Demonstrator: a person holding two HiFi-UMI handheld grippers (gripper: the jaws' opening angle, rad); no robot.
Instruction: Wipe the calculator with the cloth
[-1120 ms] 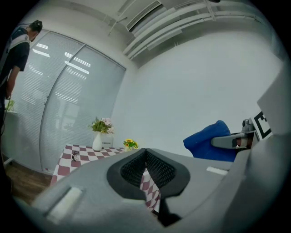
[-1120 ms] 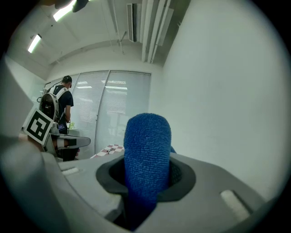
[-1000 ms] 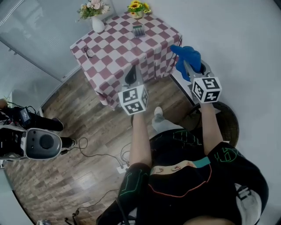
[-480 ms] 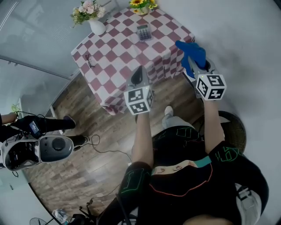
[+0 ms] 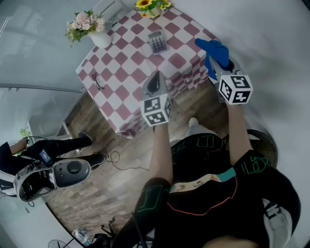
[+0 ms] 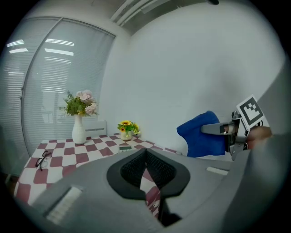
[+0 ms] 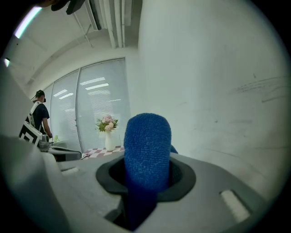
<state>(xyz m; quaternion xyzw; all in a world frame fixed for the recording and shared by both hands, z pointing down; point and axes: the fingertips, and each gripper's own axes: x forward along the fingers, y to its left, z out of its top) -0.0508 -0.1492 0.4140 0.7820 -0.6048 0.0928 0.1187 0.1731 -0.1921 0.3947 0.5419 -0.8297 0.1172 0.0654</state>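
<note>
Checked table (image 5: 121,72) bears one calculator (image 5: 158,42), two vases (image 5: 100,38) (image 5: 151,10); right tongs (image 7: 146,176) grip cloth (image 5: 213,49).

I count one table (image 5: 121,72) with a red and white checked cover. On it stand two lots of flowers: one pink bunch in a white vase (image 5: 100,38) and one pot of sunflowers (image 5: 149,7). On the same table there is one calculator (image 5: 157,41) and one pair of glasses (image 5: 98,82). There is one blue cloth (image 5: 215,52). My tools are two, the left gripper (image 6: 145,169) and the right gripper (image 5: 214,70); each carries one marker cube (image 5: 156,110), so two cubes together. Besides me I see one other person (image 5: 53,144), at the lower left of the head view
</note>
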